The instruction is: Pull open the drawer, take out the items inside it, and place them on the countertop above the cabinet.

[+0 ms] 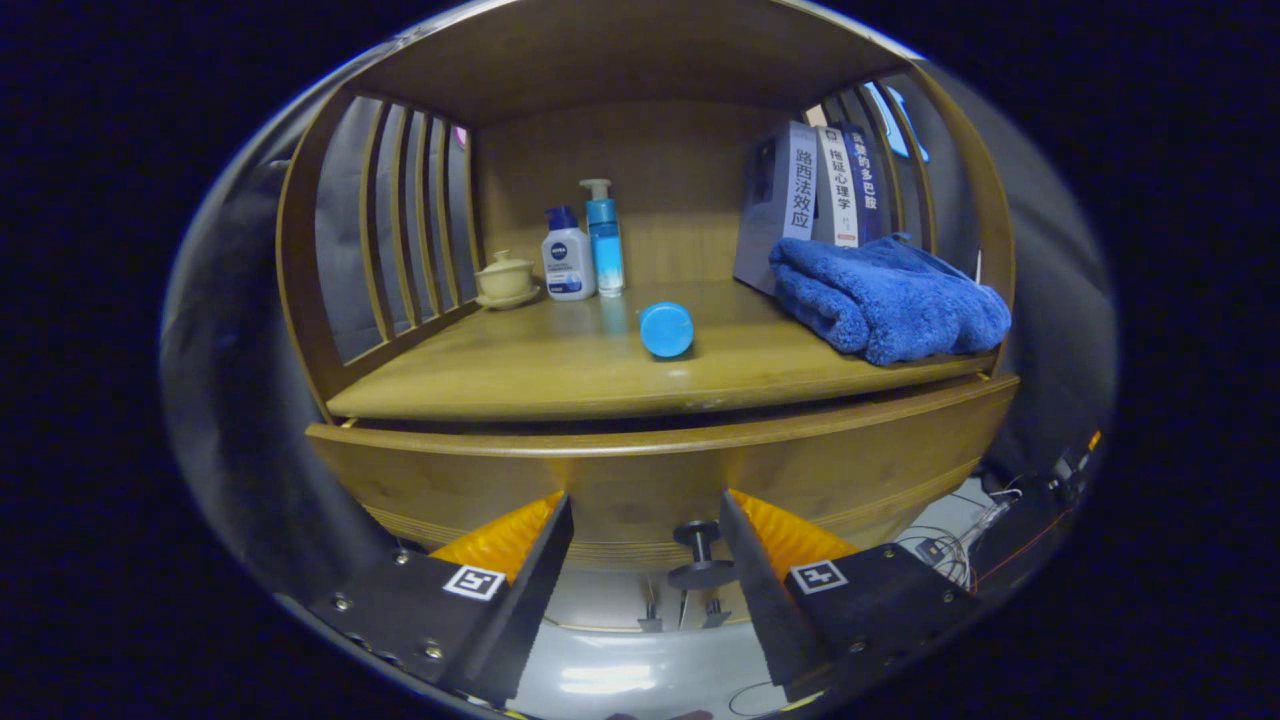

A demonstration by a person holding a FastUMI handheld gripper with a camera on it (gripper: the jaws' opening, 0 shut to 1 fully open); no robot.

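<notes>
Straight ahead of the tongs (645,560), beyond both fingers, stands a brown wooden cabinet with slatted sides (400,230). Below its top board, called here the desk (560,370), runs the wide curved wooden drawer front (640,480), long axis lying left to right across the line of the fingers. Appears pulled out only a little: a dark narrow gap shows between drawer front and desk edge, and nothing inside the drawer can be seen yet.

Just ahead of the fingers, nearer the right one than the left, sits the small dark spool-shaped drawer knob (698,553), its stem pointing toward the camera. Tongs released, fingers spread wide, neither finger touching the knob. Probably needs a small shift to the right to bring the knob to the middle of the gap before closing and pulling straight back.

On the desk, from large to small: a folded blue fluffy towel (890,300) at the right; behind it three upright books (815,190) with Chinese titles on the spines, not read off here; a tall blue pump bottle (603,235); beside it a white bottle with dark blue cap and label (567,255); a round blue plastic container lying on its side (667,330) near the middle; a small cream lidded ceramic cup on a saucer (505,278) at the far left.
</notes>
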